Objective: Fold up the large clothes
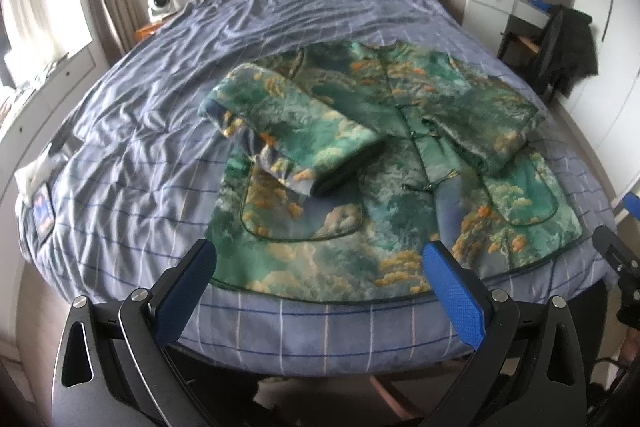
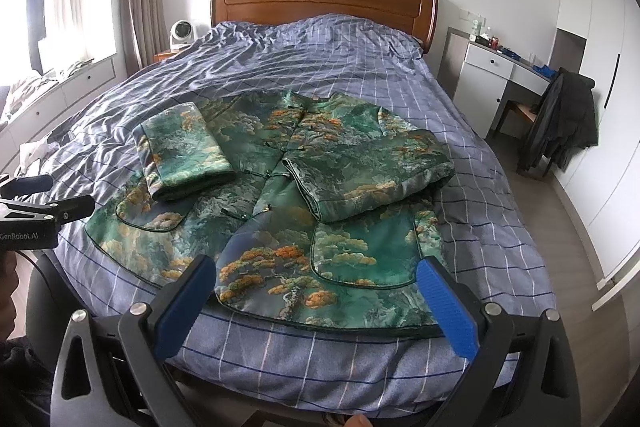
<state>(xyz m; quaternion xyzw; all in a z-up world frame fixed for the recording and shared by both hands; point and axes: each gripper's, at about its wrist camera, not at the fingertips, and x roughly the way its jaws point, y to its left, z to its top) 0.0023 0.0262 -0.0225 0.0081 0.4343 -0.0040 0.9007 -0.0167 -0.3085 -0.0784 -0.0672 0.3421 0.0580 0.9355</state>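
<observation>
Left gripper (image 1: 318, 267) hovers with jaws spread wide; right gripper (image 2: 318, 285) likewise, holding nothing

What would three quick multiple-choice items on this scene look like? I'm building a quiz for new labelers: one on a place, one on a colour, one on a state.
1. Where does the jacket lie?
A. On the bed, near its foot edge
B. On the chair
C. On the floor

2. What colour is the bed's headboard?
A. White
B. Brown wood
C. Black

3. How do the jacket's sleeves lie?
A. Spread straight out to the sides
C. Hanging off the bed
B. Both folded in over the front

Answers: 1 A, since the hem sits just beyond both tools, left tool and right tool, on the checked cover. 2 B, the board at the far end is reddish-brown wood. 3 B, the left sleeve and right sleeve each lie across the body of the jacket.
</observation>
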